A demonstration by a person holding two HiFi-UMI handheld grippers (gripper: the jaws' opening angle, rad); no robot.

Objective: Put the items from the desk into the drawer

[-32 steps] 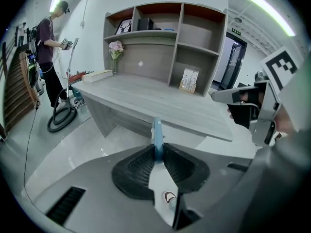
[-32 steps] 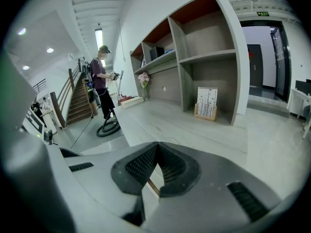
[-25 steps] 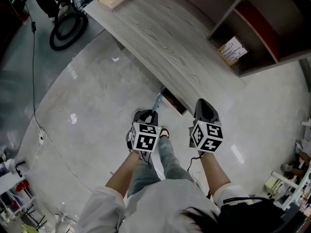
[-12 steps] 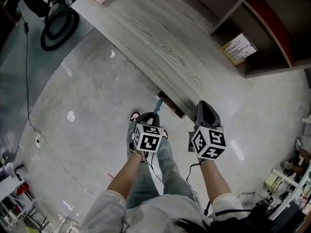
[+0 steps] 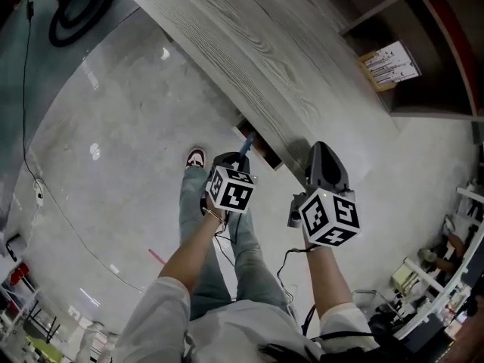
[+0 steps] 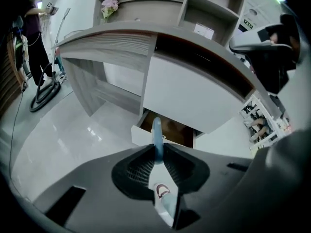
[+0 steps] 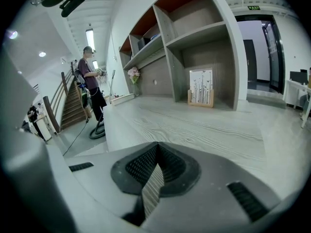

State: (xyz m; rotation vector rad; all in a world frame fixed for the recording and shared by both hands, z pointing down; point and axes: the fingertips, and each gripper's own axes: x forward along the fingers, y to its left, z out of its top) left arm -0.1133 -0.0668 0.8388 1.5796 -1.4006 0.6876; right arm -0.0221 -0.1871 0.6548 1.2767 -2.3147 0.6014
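My left gripper (image 5: 242, 157) is shut on a thin light-blue item (image 5: 246, 144) that pokes forward past its fingertips. In the left gripper view the blue item (image 6: 156, 132) points at the open drawer (image 6: 167, 132) under the grey wood-grain desk (image 6: 112, 38), a little short of it. The drawer (image 5: 253, 141) shows as a dark slot below the desk edge. My right gripper (image 5: 321, 157) is shut with nothing in it and hovers at the near edge of the desk (image 5: 249, 44). Its jaws (image 7: 156, 155) look across the bare desktop (image 7: 204, 125).
Shelves behind the desk hold a printed card (image 5: 389, 63) and a small framed picture (image 7: 200, 88). A vase of flowers (image 6: 109, 6) stands at the far end. A person (image 7: 90, 81) with a vacuum hose (image 5: 76, 6) is on the glossy floor. My own legs and shoe (image 5: 195, 157) are below.
The head view has swung so the desk and drawer sit higher and closer. Both grippers have edged forward towards the desk edge, the left one still holding the blue item.
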